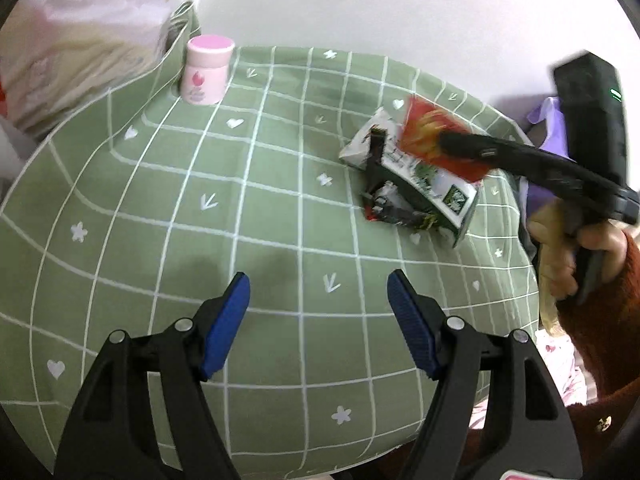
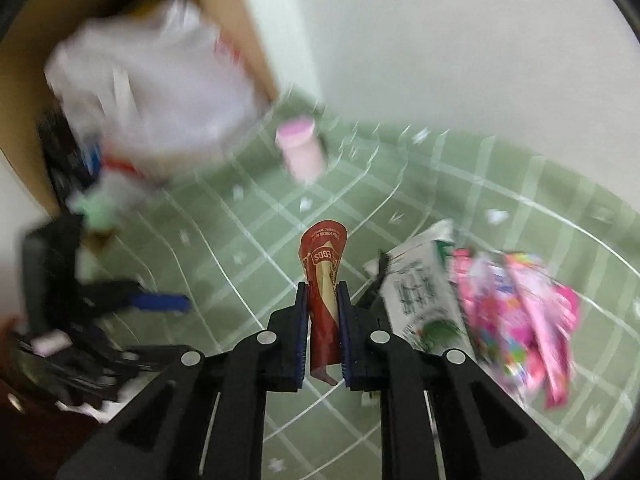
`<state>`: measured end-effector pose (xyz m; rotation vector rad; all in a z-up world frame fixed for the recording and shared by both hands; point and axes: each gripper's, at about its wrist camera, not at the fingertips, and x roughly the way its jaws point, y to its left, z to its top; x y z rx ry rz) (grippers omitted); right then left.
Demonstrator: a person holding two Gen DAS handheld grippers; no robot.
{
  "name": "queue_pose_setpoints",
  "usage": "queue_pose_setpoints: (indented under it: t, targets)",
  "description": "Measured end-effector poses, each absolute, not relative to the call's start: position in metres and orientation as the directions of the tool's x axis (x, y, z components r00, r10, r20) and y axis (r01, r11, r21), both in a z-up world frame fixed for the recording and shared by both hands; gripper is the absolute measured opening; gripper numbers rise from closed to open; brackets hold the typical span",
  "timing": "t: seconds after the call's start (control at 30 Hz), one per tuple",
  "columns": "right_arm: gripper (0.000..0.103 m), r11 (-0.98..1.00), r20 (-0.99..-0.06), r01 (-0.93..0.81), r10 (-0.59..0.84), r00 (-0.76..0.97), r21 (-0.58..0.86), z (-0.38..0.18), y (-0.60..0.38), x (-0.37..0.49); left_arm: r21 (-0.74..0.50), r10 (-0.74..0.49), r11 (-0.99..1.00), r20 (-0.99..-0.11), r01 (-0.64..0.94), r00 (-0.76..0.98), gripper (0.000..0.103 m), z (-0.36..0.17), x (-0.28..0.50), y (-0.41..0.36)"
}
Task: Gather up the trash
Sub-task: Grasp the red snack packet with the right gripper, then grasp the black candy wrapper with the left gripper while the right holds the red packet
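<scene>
My right gripper [image 2: 323, 296] is shut on a red snack wrapper [image 2: 323, 280] and holds it above the green checked tablecloth [image 2: 520, 184]. In the left wrist view the same wrapper [image 1: 436, 140] hangs over a flattened white and green carton [image 1: 416, 172], with a crumpled dark wrapper [image 1: 390, 204] beside it. My left gripper [image 1: 318, 292] is open and empty, low over the cloth, nearer than the carton. A pink crumpled wrapper [image 2: 516, 316] lies right of the carton [image 2: 420, 288] in the right wrist view.
A pink-lidded jar [image 1: 208, 70] stands at the table's far left; it also shows in the right wrist view [image 2: 302, 148]. A white plastic bag [image 2: 160, 92] sits in a cardboard box [image 2: 236, 12] beyond the table's left edge. A white wall is behind.
</scene>
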<state>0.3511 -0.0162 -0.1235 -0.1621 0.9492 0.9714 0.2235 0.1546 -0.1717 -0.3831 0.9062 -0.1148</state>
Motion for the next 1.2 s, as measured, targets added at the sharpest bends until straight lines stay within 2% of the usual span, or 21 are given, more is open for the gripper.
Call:
queue_pose_setpoints:
  t: [0.07,0.2,0.3,0.33,0.37,0.4,0.6,0.7,0.73,0.83,0.93,1.03,1.1,1.2]
  targets:
    - [0.014,0.674,-0.719,-0.684,0.62,0.315,0.281,-0.112,-0.056,0.341,-0.395,-0.292,0.919,-0.713,-0.021,0.638,0.067,-0.168,0.23,0.151]
    - [0.014,0.795,-0.751,-0.559,0.514,0.414,0.236,-0.122,-0.112,0.316,-0.445,-0.379,0.894,-0.705,0.042,0.599,0.067,-0.176,0.265,0.135]
    - [0.014,0.839,-0.785,-0.483,0.469,0.405,0.252,-0.136,-0.149,0.295,-0.37,-0.338,0.927,-0.741,0.068,0.58,0.067,-0.18,0.291,0.111]
    - [0.014,0.848,-0.79,-0.464,0.461,0.404,0.257,-0.14,-0.16,0.288,-0.319,-0.295,0.945,-0.754,0.065,0.586,0.063,-0.181,0.3,0.102]
    - [0.014,0.853,-0.791,-0.453,0.456,0.407,0.259,-0.146,-0.167,0.281,-0.292,-0.272,0.954,-0.761,0.063,0.589,0.054,-0.183,0.308,0.095]
    - [0.014,0.858,-0.792,-0.443,0.452,0.409,0.26,-0.147,-0.174,0.275,-0.283,-0.264,0.957,-0.765,0.06,0.587,0.051,-0.184,0.313,0.092]
    - [0.014,0.88,-0.793,-0.4,0.428,0.434,0.256,-0.157,-0.198,0.238,-0.209,-0.169,0.978,-0.814,-0.009,0.556,0.047,-0.194,0.343,0.072]
    - [0.014,0.888,-0.794,-0.38,0.419,0.441,0.257,-0.159,-0.203,0.231,-0.121,-0.044,0.987,-0.844,-0.109,0.535,0.035,-0.197,0.348,0.072]
    - [0.014,0.888,-0.793,-0.376,0.421,0.441,0.263,-0.16,-0.205,0.231,-0.142,-0.059,0.983,-0.843,-0.115,0.535,0.026,-0.196,0.347,0.075]
    - [0.015,0.883,-0.782,-0.373,0.44,0.443,0.285,-0.16,-0.211,0.23,-0.191,-0.105,0.975,-0.842,-0.11,0.529,0.01,-0.188,0.34,0.08]
    - [0.015,0.887,-0.786,-0.368,0.43,0.444,0.278,-0.163,-0.213,0.233,-0.232,-0.158,0.97,-0.823,-0.069,0.545,0.007,-0.175,0.324,0.082]
    - [0.024,0.892,-0.798,-0.359,0.42,0.432,0.275,-0.172,-0.215,0.235,-0.255,-0.206,0.967,-0.812,-0.014,0.546,0.006,-0.165,0.305,0.079]
    - [0.037,0.89,-0.803,-0.357,0.423,0.419,0.283,-0.177,-0.216,0.236,-0.265,-0.231,0.964,-0.807,0.017,0.544,0.006,-0.161,0.294,0.075]
    - [0.044,0.896,-0.797,-0.35,0.414,0.44,0.273,-0.179,-0.22,0.233,-0.286,-0.266,0.957,-0.806,0.045,0.529,0.005,-0.162,0.281,0.071]
